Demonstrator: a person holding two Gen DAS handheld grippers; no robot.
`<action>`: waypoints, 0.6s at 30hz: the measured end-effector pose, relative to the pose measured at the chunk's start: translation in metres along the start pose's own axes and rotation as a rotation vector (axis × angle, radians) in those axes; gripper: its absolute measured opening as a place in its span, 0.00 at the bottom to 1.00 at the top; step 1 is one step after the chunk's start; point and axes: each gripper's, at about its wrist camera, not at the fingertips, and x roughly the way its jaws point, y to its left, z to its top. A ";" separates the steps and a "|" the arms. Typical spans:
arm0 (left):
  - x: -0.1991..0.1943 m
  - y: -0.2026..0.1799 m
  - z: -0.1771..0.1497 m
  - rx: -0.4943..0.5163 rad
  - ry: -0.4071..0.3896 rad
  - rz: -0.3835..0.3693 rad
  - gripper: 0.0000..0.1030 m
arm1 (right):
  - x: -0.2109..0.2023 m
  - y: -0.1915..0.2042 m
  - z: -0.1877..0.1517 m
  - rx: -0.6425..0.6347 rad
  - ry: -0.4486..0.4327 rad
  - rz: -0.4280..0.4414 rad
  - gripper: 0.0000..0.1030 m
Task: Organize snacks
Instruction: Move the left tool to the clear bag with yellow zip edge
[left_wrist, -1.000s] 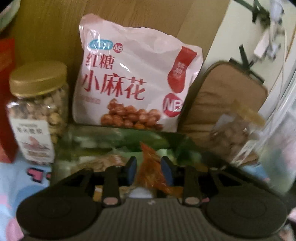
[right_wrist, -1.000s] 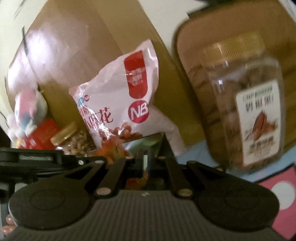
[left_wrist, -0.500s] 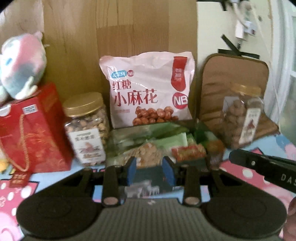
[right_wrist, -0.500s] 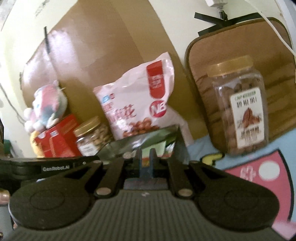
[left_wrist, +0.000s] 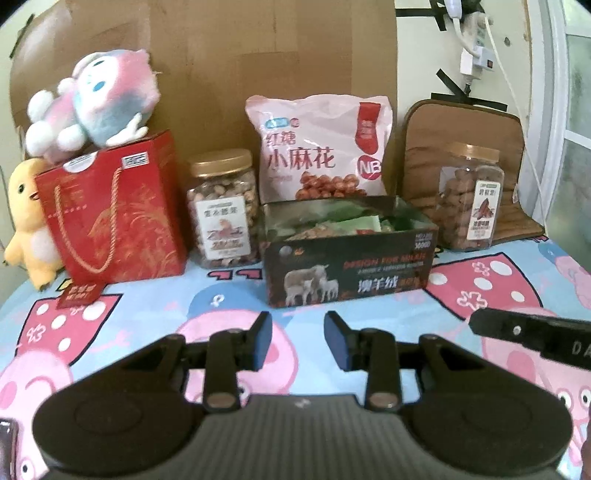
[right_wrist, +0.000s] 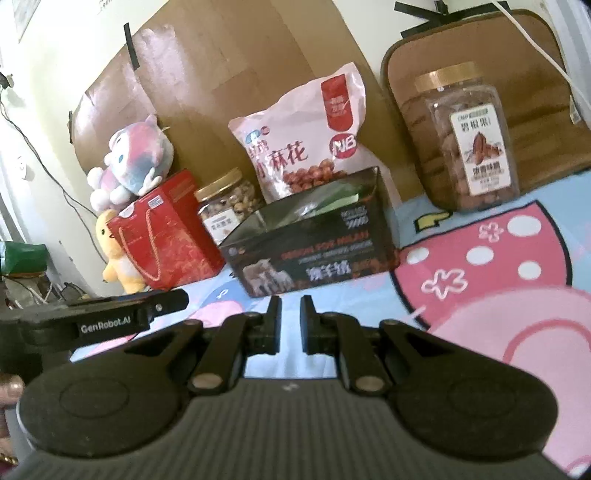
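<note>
Snacks sit gathered along the back edge of the cartoon-print worktop (left_wrist: 147, 306): small packets fill the open dark box (left_wrist: 351, 258), with the pink snack bag (left_wrist: 317, 147) propped behind it, a nut jar (left_wrist: 221, 208) just to its left and a pecan jar (left_wrist: 469, 195) near the right back corner. Both tools, which a second ago were at the box, now hang well back from it over bare cloth. The left tool (left_wrist: 297, 341) stands narrowly parted and empty; the right tool (right_wrist: 290, 323), its jaws having just been opening, shows a slim gap with nothing between them. That suggests the box is loaded and the sorting near done. Only the left view looks into the box and shows the packets; only the right view shows the box's right end and a green bag (right_wrist: 22, 258) beyond the left edge.
</note>
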 end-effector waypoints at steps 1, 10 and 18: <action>-0.003 0.001 -0.003 0.000 -0.002 0.005 0.31 | -0.002 0.003 -0.001 -0.001 0.000 0.002 0.14; -0.017 0.018 -0.026 -0.030 0.005 -0.002 0.34 | -0.013 0.030 -0.026 -0.061 0.053 0.051 0.22; -0.017 0.047 -0.071 -0.140 0.074 -0.098 0.34 | -0.028 0.033 -0.070 -0.049 0.213 0.123 0.34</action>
